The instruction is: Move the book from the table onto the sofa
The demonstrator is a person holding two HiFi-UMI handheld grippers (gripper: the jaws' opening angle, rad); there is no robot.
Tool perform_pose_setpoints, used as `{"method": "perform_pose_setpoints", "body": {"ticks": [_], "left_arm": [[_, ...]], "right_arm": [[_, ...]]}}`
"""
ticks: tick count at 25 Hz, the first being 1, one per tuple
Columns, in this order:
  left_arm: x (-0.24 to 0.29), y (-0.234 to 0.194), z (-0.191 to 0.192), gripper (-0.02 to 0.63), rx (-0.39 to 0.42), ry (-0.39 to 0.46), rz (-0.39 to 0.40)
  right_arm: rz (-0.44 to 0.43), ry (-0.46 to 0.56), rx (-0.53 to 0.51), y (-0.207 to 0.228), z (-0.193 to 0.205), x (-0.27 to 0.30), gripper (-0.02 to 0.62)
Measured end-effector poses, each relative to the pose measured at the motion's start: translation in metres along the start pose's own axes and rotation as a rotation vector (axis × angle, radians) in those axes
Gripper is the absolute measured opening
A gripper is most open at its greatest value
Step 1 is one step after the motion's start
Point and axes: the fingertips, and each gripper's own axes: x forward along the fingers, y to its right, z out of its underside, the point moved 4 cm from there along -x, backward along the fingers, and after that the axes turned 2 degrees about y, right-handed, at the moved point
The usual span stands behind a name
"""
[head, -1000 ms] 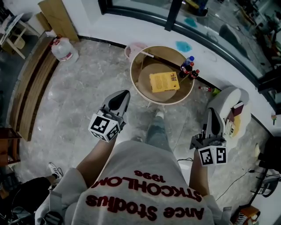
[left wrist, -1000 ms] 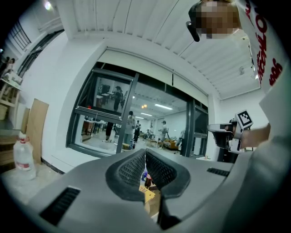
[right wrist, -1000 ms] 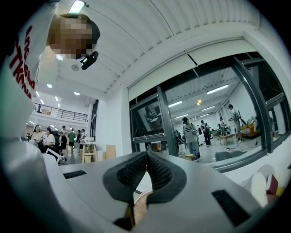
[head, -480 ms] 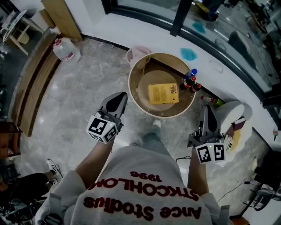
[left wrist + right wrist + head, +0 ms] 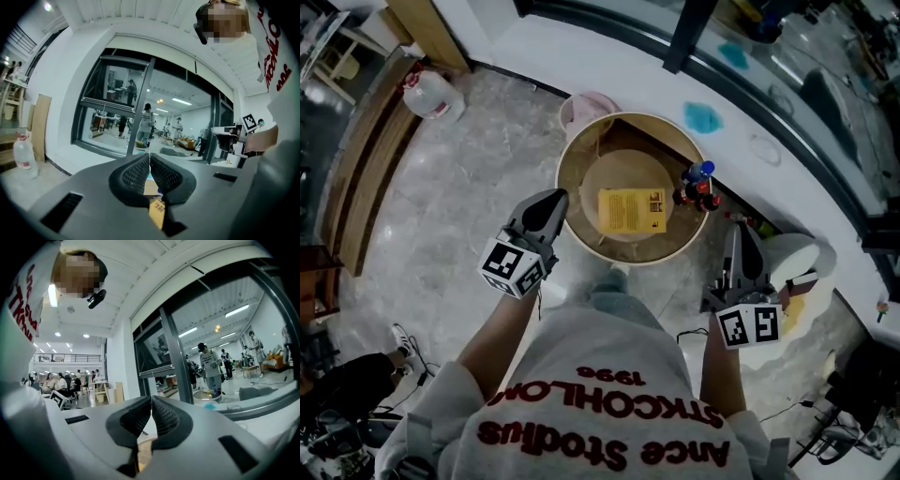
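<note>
left gripper (image 5: 551, 201) fingers closed, empty, right gripper (image 5: 739, 236) fingers closed, empty, book (image 5: 630, 209) on table (image 5: 630, 257)

The round worktop (image 5: 661, 136) has a raised rim all round, so the only way in is over it from above. Left of and in front of the book (image 5: 630, 209) the surface is bare; a cluster of bottles (image 5: 697, 186) near its right edge crowds that side. A pink bin (image 5: 586, 105) blocks the far side by the wall. The grey floor (image 5: 459, 206) on the left is open; a narrow strip of floor separates the worktop from the white seat (image 5: 792, 255).
</note>
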Motion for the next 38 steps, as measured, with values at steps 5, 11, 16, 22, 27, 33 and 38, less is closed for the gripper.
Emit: {"method": "perform_pose_setpoints", "body": {"ticks": [5, 11, 16, 22, 27, 33, 38], "left_arm": [[0.036, 0.0, 0.018, 0.018, -0.051, -0.033, -0.031], [0.064, -0.004, 0.05, 0.017, -0.077, -0.099, -0.043], [0.077, -0.016, 0.083, 0.017, -0.108, -0.149, -0.069], [0.093, -0.038, 0.138, 0.018, -0.164, -0.213, -0.07], [0.111, -0.051, 0.189, 0.018, -0.212, -0.278, -0.06], [0.129, -0.064, 0.248, 0.02, -0.24, -0.376, -0.024], [0.14, -0.073, 0.304, 0.145, -0.306, -0.464, -0.005]], "right_arm": [[-0.044, -0.054, 0.028, 0.034, 0.021, 0.025, 0.028], [-0.066, -0.114, 0.046, 0.049, 0.057, 0.049, 0.028], [-0.07, -0.173, 0.031, 0.057, 0.093, 0.062, 0.028], [-0.091, -0.288, 0.01, 0.062, 0.163, 0.081, 0.029], [-0.108, -0.383, 0.013, 0.065, 0.225, 0.097, 0.029], [-0.083, -0.498, 0.058, 0.069, 0.3, 0.109, 0.029], [-0.057, -0.585, 0.145, 0.079, 0.366, 0.114, 0.09]]}}
